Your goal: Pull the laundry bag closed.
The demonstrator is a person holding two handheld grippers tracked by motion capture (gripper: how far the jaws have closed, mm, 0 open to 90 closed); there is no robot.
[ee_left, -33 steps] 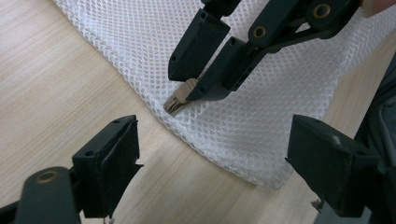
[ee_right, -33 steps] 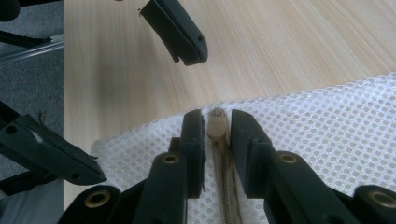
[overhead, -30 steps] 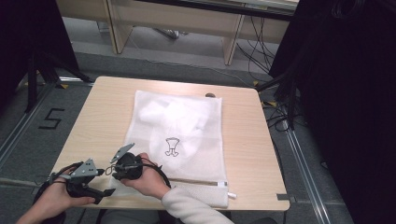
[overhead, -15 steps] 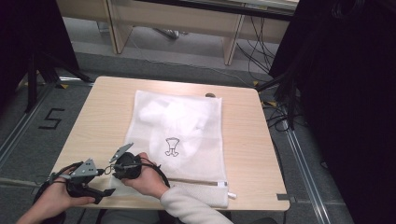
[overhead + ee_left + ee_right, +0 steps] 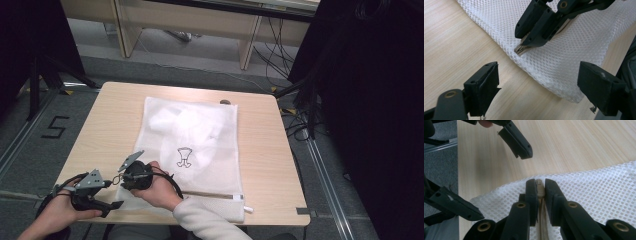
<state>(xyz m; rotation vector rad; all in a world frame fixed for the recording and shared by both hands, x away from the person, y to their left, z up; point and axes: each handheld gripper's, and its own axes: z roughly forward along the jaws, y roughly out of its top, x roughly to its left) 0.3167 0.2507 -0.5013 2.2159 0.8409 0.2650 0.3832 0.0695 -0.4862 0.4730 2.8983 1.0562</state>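
A white mesh bag (image 5: 200,135) with a small black drawing lies flat on the wooden table (image 5: 115,115), and its zipper runs along the near edge. At the bag's near left corner, my right gripper (image 5: 125,177) is shut on the zipper pull (image 5: 539,183), with beige zipper tape running back between its jaws. The left gripper view has that gripper (image 5: 524,47) pinching the mesh (image 5: 574,50) at the corner. My left gripper (image 5: 539,87) is open just left of that corner, with its jaws on either side of the bag's edge and not touching it. From above, the left gripper (image 5: 111,194) sits at the table's near left edge.
A small dark object (image 5: 225,101) rests at the table's far edge. The table's near edge is right under both hands. Grey floor with a painted 5 (image 5: 56,127) lies to the left. Cables and a black curtain (image 5: 370,100) stand to the right.
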